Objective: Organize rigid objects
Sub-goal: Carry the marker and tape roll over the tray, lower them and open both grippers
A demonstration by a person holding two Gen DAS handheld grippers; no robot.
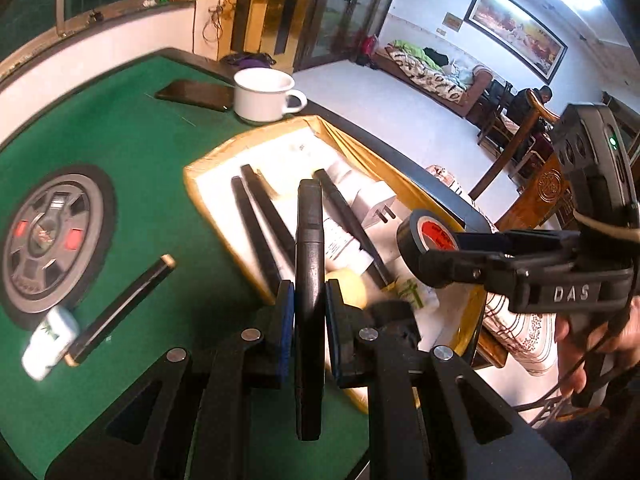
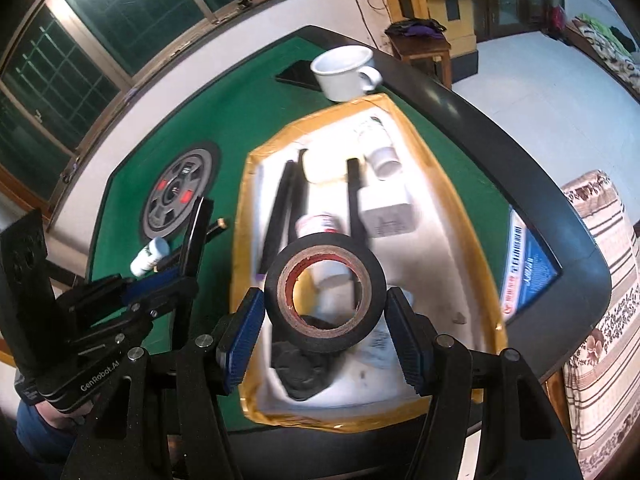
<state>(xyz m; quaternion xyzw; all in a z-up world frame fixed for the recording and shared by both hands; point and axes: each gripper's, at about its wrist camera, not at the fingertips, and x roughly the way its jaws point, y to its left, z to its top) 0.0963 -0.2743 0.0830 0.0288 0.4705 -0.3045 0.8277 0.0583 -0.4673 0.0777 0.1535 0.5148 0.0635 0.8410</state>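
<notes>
A roll of black tape (image 2: 325, 287) with a red core sits clamped between the blue pads of the right gripper (image 2: 325, 320), held in the air over the near end of the tape-edged tray (image 2: 424, 136). A flat black bar (image 1: 309, 280) stands pinched edge-on in the left gripper (image 1: 309, 312), whose jaws are pressed together on it, above the green table (image 1: 140, 152) at the tray's near corner.

Inside the white-lined tray lie several long black sticks (image 2: 280, 208), a white plug adapter (image 2: 386, 210), a small white bottle (image 2: 382, 156), a red-labelled tube (image 2: 318, 224) and a dark crumpled lump (image 2: 300, 364) near the front.

On the felt left of the tray rest a black stick with pale ends (image 1: 120, 312) and, just beside it, a small white container (image 1: 50, 340). A round grey wheel-like panel (image 1: 52, 236) is set into the tabletop. At the far edge stand a white mug (image 1: 264, 94) and a dark phone (image 1: 196, 94) just beside it
</notes>
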